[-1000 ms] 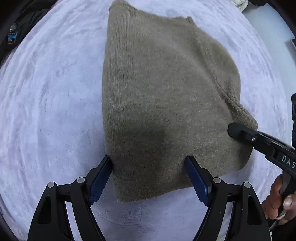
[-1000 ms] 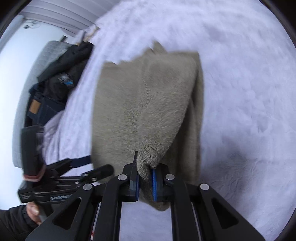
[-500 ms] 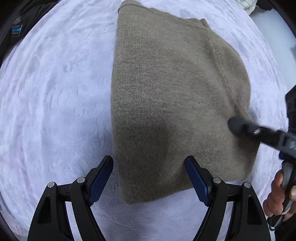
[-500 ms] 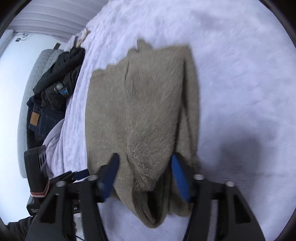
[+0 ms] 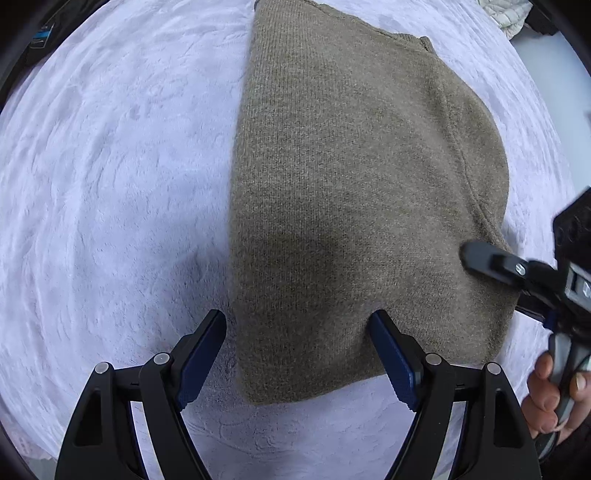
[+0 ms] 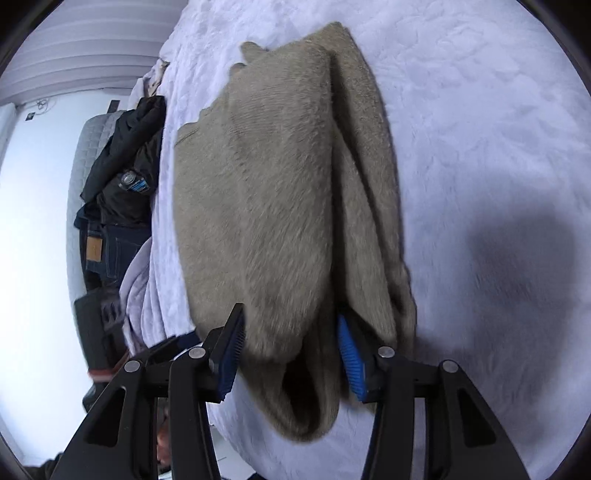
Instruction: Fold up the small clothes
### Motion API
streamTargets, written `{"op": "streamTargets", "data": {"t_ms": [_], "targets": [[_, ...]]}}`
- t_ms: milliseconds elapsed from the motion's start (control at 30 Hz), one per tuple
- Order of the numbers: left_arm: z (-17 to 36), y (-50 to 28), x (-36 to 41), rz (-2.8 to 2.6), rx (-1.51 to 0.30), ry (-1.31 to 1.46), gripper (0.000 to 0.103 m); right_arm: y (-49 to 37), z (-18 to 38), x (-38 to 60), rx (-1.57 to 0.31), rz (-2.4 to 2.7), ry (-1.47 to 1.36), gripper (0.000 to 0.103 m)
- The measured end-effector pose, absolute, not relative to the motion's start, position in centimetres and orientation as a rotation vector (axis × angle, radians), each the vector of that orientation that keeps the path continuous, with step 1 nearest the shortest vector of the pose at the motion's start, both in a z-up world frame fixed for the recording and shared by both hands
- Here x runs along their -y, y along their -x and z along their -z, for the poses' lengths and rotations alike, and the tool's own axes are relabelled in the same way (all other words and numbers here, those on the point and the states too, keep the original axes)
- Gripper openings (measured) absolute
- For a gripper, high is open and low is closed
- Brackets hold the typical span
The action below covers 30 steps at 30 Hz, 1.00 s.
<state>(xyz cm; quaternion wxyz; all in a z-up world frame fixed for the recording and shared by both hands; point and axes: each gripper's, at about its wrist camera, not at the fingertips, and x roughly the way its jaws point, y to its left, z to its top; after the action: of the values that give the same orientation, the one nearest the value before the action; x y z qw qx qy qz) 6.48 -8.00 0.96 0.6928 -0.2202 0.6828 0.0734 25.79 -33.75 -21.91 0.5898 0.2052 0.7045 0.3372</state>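
Note:
A folded olive-brown knit sweater (image 5: 351,192) lies flat on a white fluffy blanket (image 5: 110,166). My left gripper (image 5: 297,354) is open, its blue pads either side of the sweater's near edge, holding nothing. My right gripper (image 6: 291,350) is open around the sweater's (image 6: 266,192) folded side edge; it holds nothing. The right gripper also shows in the left wrist view (image 5: 491,260), one black finger over the sweater's right edge.
A pile of dark clothes and jeans (image 6: 118,206) lies beside the blanket (image 6: 498,147) on a grey quilted surface (image 6: 79,155). A pale garment (image 5: 502,14) sits at the far right corner. A hand (image 5: 550,391) holds the right gripper's handle.
My right gripper opened and let go of the sweater's fold, which dropped onto the sweater. My left gripper stayed open and shifted slightly left of the sweater.

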Motion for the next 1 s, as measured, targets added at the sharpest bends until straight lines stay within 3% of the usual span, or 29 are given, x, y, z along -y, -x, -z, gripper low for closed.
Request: {"op": "streamTargets", "data": {"t_ms": [33, 100, 133, 233, 300, 367, 467, 567, 800, 900, 1000], "targets": [[-1.1, -6.7, 8.2, -0.165, -1.526, 0.483, 0.081, -26.0, 22.5, 33.5, -1.655, -0.779, -0.498, 0.048], [-1.8, -6.8, 8.2, -0.166, -1.519, 0.469, 0.081, -26.2, 22.3, 33.4, -1.653, -0.81, -0.499, 0.023], [-2.5, -6.9, 8.1, -0.157, -1.498, 0.473, 0.081, -26.1, 21.2, 33.1, -1.622, -0.836, -0.452, 0.018], [-4.4, -7.4, 8.5, -0.112, -1.447, 0.475, 0.081, -25.7, 16.2, 32.9, -1.479, -0.871, -0.303, 0.015], [-4.3, -7.7, 9.0, -0.101, -1.449, 0.443, 0.081, -25.7, 14.3, 33.6, -1.443, -0.865, -0.271, 0.015], [-3.0, -7.9, 9.4, -0.111, -1.482, 0.404, 0.091, -26.2, 15.0, 33.9, -1.468, -0.845, -0.226, 0.015], [-0.2, -7.8, 9.1, -0.128, -1.573, 0.426, 0.091, -27.0, 18.8, 33.6, -1.569, -0.754, -0.152, 0.018], [-1.8, -7.2, 8.1, -0.13, -1.53, 0.431, 0.091, -27.8, 19.1, 34.2, -1.594, -0.726, -0.209, 0.021], [-8.0, -8.3, 3.6, -0.143, -1.285, 0.475, 0.091, -26.1, 11.4, 33.5, -1.296, -0.683, 0.086, 0.044], [-5.9, -12.1, 4.0, -0.13, -1.307, 0.499, 0.091, -27.1, 11.0, 31.6, -1.241, -0.681, 0.136, 0.046], [-1.3, -14.4, 7.0, -0.179, -1.464, 0.349, 0.095, -28.4, 13.4, 28.4, -1.276, -0.746, 0.233, 0.046]]}}
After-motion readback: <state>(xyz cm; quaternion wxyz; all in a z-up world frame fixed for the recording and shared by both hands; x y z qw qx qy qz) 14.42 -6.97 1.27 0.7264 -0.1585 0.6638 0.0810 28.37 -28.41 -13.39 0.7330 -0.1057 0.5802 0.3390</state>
